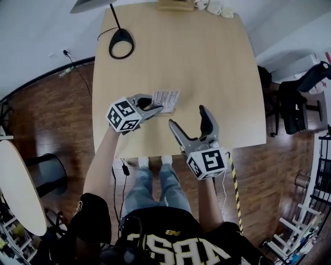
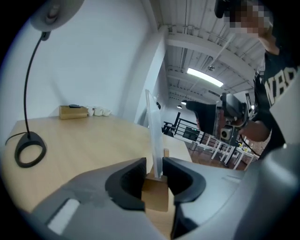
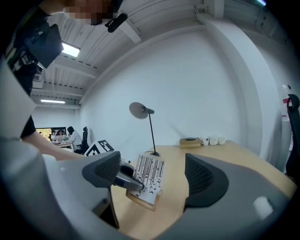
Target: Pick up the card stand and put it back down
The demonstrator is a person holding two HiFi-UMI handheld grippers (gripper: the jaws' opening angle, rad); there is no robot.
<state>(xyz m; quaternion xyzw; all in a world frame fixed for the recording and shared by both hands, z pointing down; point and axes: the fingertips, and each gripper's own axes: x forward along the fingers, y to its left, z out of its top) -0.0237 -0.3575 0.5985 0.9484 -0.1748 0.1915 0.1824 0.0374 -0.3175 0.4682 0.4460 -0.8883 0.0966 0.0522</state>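
Observation:
The card stand [image 1: 166, 99] is a small wooden block holding a white card printed with black lines. My left gripper [image 1: 156, 108] is shut on it. In the left gripper view the two pads clamp the wooden block [image 2: 155, 193], and the card [image 2: 153, 125] rises edge-on between them. From the right gripper view the stand [image 3: 149, 180] looks tilted and held just off the tabletop. My right gripper [image 1: 187, 116] hovers open over the table's near edge, right of the stand, with nothing between its fingers.
The light wooden table [image 1: 217, 67] carries a black desk lamp [image 1: 121, 44] at its far left. A wooden box [image 1: 176, 5] and white cups [image 1: 212, 6] sit on its far edge. A dark chair with bags [image 1: 295, 103] stands to the right, and a round white table [image 1: 15, 186] to the left.

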